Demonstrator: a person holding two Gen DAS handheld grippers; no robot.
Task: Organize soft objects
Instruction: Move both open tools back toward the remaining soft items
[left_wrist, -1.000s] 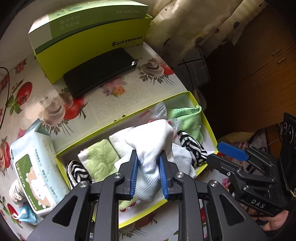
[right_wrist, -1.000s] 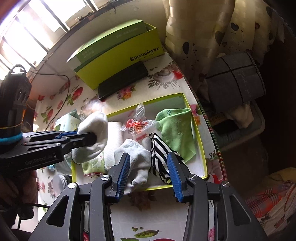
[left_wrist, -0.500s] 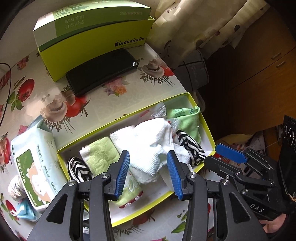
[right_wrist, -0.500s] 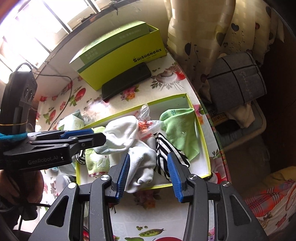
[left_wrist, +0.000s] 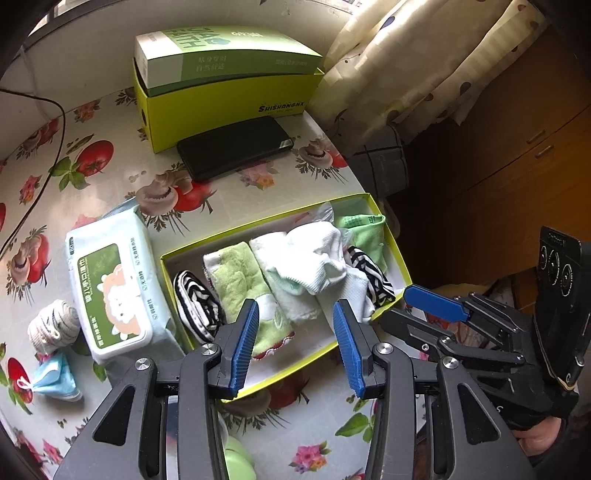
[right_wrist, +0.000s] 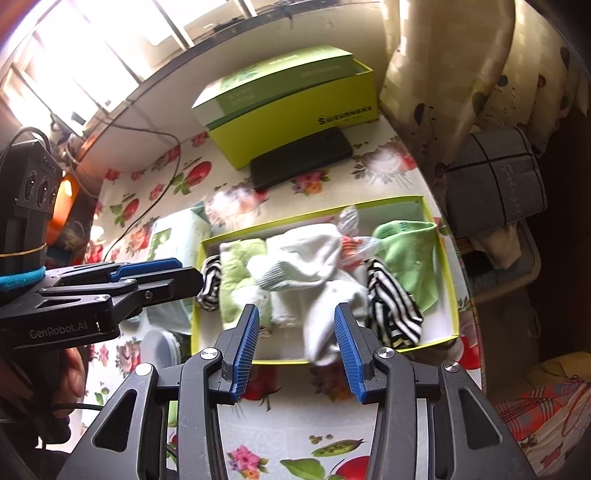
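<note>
A shallow yellow-green box (left_wrist: 266, 221) on the flowered tablecloth holds soft items. In it lie a white sock (left_wrist: 314, 254), a green towel (left_wrist: 240, 280), striped socks (left_wrist: 195, 302) and a light green sock (left_wrist: 364, 229). My left gripper (left_wrist: 295, 306) hovers above the box's near side, jaws wide and open, with nothing between them. My right gripper (right_wrist: 295, 310) hangs above the box's near rim (right_wrist: 452, 295), open and empty, with the white sock (right_wrist: 299, 262) lying below it. From each wrist view the other gripper shows at the side.
A pack of wet wipes (left_wrist: 107, 295) lies left of the box. A rolled sock (left_wrist: 51, 328) and a blue face mask (left_wrist: 51, 380) lie further left. A black phone (left_wrist: 236, 146) and a tall green carton (left_wrist: 221, 85) stand behind. The table edge and a curtain (left_wrist: 424, 74) are at the right.
My left gripper opened and let go of the white sock, which now lies in the box. Both grippers have lifted and drawn back from the box.
</note>
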